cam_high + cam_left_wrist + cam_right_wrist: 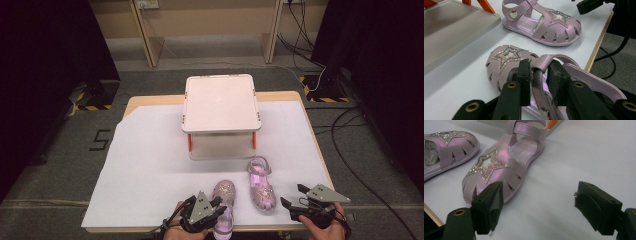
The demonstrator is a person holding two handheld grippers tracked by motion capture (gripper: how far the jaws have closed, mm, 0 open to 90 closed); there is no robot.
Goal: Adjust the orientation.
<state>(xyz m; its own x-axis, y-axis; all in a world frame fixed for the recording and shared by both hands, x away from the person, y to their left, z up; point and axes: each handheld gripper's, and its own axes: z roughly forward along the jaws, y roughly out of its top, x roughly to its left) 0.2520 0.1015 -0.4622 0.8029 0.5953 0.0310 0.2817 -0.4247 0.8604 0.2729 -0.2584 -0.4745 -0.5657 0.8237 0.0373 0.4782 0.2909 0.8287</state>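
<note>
Left claw [537, 75] pinches near sandal's strap [544, 62], heel cut off; right claw [539, 207] spread.

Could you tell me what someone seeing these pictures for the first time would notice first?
Two lilac sandals with glittering stars lie at the table's near edge: the left sandal has its strap pinched in the left gripper. The right sandal lies free beside the open right gripper. Behind them stands a white two-tier rack.
</note>
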